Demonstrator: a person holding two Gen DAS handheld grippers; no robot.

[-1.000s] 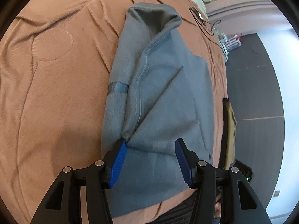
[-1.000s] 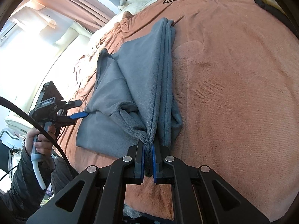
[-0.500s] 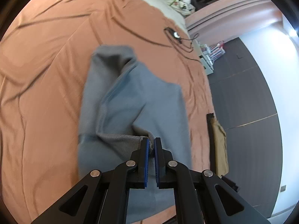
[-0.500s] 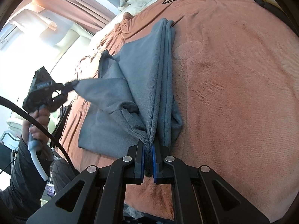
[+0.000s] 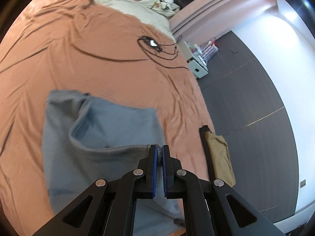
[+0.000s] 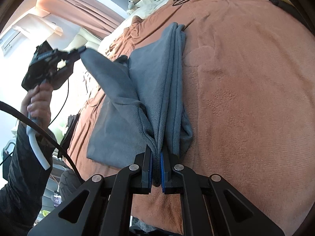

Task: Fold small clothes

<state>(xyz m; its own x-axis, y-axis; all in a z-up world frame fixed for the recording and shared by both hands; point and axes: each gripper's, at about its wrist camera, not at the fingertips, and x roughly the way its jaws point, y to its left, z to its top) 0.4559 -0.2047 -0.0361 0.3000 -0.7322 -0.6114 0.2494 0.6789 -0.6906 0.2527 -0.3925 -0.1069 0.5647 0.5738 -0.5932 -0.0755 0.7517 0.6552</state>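
Up comes the left tongs since a second ago, now clamped on the grey garment's lifted corner while our right tongs pinch the bunched edge, so we should carry that corner across level and taut over the bed.

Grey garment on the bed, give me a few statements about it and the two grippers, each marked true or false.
1. The right gripper is shut on the grey garment. True.
2. The left gripper is open and empty. False: it is shut on a lifted edge of the garment.
3. The garment lies on a white sheet. False: it lies on an orange-brown blanket.
4. A black cable lies on the blanket beyond the garment. True.
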